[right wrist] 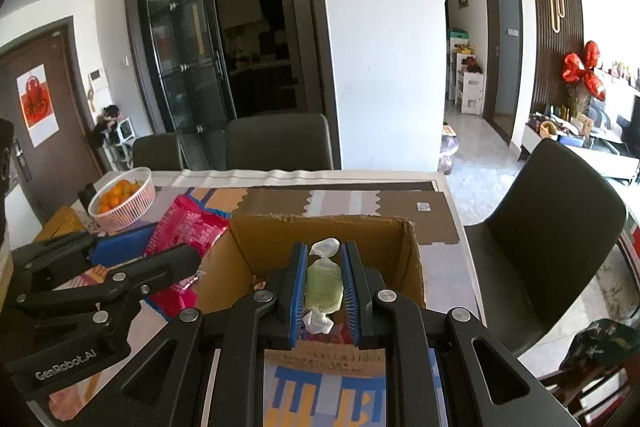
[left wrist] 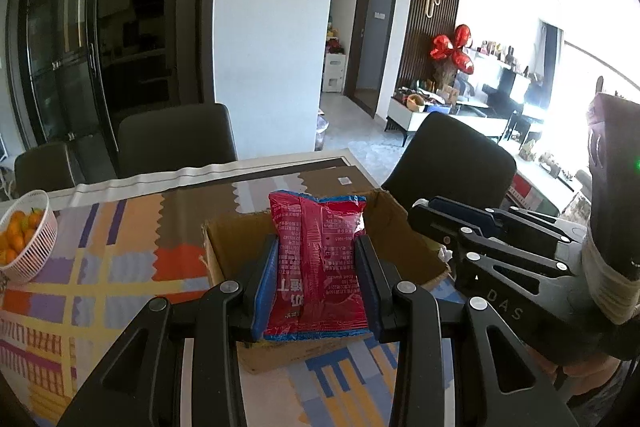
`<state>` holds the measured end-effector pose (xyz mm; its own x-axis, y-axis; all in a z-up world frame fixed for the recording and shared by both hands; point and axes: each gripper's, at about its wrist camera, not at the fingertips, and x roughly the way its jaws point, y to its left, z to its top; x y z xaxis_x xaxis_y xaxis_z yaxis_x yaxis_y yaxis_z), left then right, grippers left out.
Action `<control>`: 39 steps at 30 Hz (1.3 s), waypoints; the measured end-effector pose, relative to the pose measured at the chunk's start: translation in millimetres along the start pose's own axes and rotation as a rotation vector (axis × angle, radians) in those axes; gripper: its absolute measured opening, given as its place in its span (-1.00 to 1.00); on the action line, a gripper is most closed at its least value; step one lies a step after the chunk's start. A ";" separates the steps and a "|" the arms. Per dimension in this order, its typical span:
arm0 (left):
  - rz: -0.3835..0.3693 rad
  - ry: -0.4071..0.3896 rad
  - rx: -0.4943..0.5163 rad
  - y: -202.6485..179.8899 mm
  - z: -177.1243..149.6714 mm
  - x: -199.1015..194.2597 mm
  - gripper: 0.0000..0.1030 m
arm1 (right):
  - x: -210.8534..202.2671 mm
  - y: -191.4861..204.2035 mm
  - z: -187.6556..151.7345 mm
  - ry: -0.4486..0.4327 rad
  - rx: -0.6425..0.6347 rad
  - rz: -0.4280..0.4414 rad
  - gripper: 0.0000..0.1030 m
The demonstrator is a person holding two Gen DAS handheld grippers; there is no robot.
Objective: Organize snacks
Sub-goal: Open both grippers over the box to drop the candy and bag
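basket of oranges [right wrist: 122,201] set on patterned tablecloth [left wrist: 100,267] | dark chairs [right wrist: 280,143] placed behind | red balloon [left wrist: 456,47] seen far right

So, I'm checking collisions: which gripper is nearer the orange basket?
Left. The left gripper, holding the red packet, is beside the orange basket; the right gripper is over the box.

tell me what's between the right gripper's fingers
A green candy in a clear twisted wrapper, clamped between the right gripper's blue pads over the cardboard box. The right wrist view shows it.
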<state>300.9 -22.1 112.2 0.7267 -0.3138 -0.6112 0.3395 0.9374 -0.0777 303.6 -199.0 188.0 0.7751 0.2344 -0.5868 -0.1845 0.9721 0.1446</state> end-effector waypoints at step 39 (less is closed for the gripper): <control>0.141 -0.097 0.003 -13.1 -56.4 -79.4 0.46 | -78.5 6.3 -45.5 -0.046 -0.041 -0.093 0.46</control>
<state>205.1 -1.0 117.3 0.8213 -0.1920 -0.5372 0.2313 0.9729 0.0059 214.1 -211.1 198.7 0.8169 0.1438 -0.5586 -0.1346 0.9892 0.0578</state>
